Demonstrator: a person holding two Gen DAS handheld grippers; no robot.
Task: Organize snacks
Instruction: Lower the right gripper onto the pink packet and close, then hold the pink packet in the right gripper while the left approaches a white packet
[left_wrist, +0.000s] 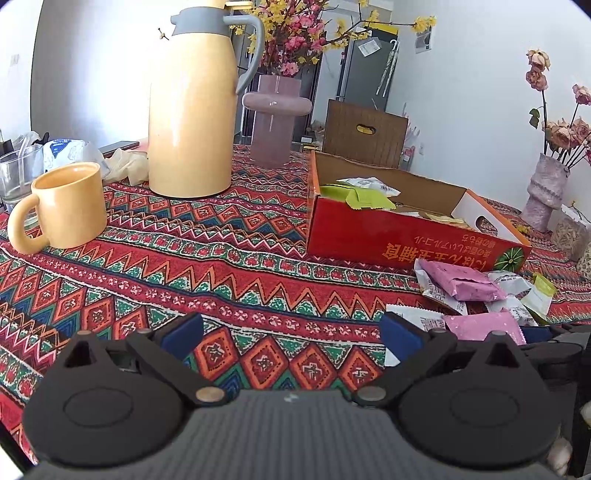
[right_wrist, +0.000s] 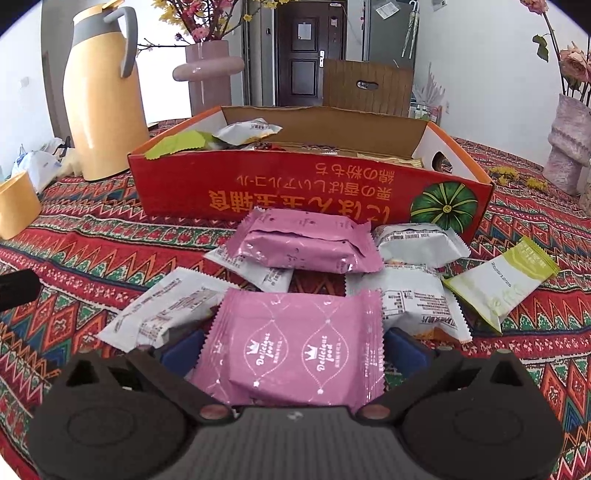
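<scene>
Patterned red tablecloth (left_wrist: 229, 266) covered the table, with a yellow thermos jug (left_wrist: 192, 110), a matching mug (left_wrist: 62, 206) and a pink vase (left_wrist: 275, 110) standing toward the back. An open red cardboard box (right_wrist: 295, 184) sat near the middle, and it already held a few packets, among them a green one (right_wrist: 177, 144) and a white one (right_wrist: 251, 131) at its left end (what else lay deeper inside was hard to make out). Just in front of the box a loose pile remained on the cloth: a pink packet (right_wrist: 306, 242) on top, several white packets (right_wrist: 417, 240), and a green-and-white packet (right_wrist: 506, 284) off to the right.

The right gripper (right_wrist: 295, 350) had its fingers either side of a pink "Delicious food" packet (right_wrist: 295, 343); they seemed to touch its edges, though whether they were truly clamped could not be told. The left gripper (left_wrist: 291, 332) hovered low over bare cloth with its jaws spread wide and nothing between them.

Judging by this, the sorting was partly done, with at least half a dozen packets left to box.
</scene>
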